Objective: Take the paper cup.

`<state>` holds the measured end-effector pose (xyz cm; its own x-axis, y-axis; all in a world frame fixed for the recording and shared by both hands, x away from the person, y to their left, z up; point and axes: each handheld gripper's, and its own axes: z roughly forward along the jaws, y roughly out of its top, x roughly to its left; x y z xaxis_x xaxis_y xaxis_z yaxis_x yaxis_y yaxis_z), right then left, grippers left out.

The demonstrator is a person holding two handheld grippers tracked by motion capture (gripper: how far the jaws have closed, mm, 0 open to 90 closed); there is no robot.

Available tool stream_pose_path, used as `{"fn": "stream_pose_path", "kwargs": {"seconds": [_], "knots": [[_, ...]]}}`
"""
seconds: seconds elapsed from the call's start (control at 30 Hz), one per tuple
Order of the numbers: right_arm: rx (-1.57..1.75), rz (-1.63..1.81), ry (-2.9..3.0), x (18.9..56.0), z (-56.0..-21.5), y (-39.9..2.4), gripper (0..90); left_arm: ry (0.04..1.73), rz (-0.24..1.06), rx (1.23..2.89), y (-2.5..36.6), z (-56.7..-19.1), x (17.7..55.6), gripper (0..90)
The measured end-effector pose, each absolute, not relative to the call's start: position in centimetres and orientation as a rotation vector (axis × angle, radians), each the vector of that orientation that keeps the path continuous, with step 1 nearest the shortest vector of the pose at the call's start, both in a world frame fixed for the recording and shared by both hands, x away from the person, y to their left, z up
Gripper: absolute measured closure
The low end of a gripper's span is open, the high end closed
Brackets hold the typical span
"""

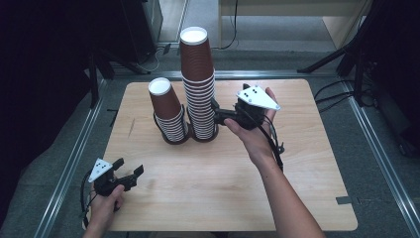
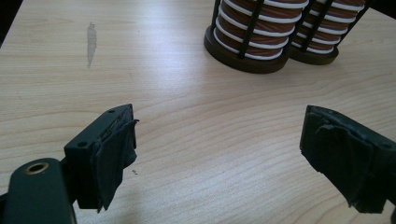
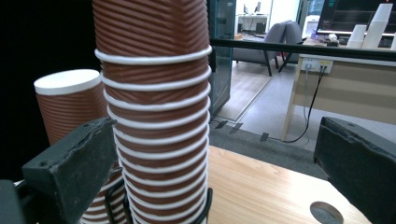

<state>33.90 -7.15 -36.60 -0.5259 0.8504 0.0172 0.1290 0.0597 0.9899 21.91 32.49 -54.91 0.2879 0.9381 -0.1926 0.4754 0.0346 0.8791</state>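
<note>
Two stacks of upside-down brown ribbed paper cups stand in black wire holders on the wooden table (image 1: 297, 173): a tall stack (image 1: 198, 84) and a shorter stack (image 1: 167, 111) to its left. My right gripper (image 1: 218, 113) is open, its jaws pointing left at the tall stack (image 3: 156, 112), which rises between the jaws without touching them. The shorter stack (image 3: 70, 105) shows behind the left jaw. My left gripper (image 1: 130, 168) is open near the table's front left corner, nothing between its jaws. Ahead of it are the holder bases (image 2: 254, 51).
A grey smear (image 2: 91, 39) marks the wood left of the holders. A round hole (image 3: 325, 212) sits in the tabletop near the far edge. Cables (image 1: 332, 91) and dark stands lie on the floor around the table. An office with chairs shows beyond.
</note>
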Motion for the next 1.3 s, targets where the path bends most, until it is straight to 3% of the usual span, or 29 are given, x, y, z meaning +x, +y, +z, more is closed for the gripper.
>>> {"fn": "stream_pose_path", "kwargs": {"seconds": [1.3], "knots": [[0.920, 1.575, 1.710, 37.2, -32.5, -0.9, 0.0, 1.335, 0.598, 1.590, 32.5, -54.9, 21.9, 11.0]]}}
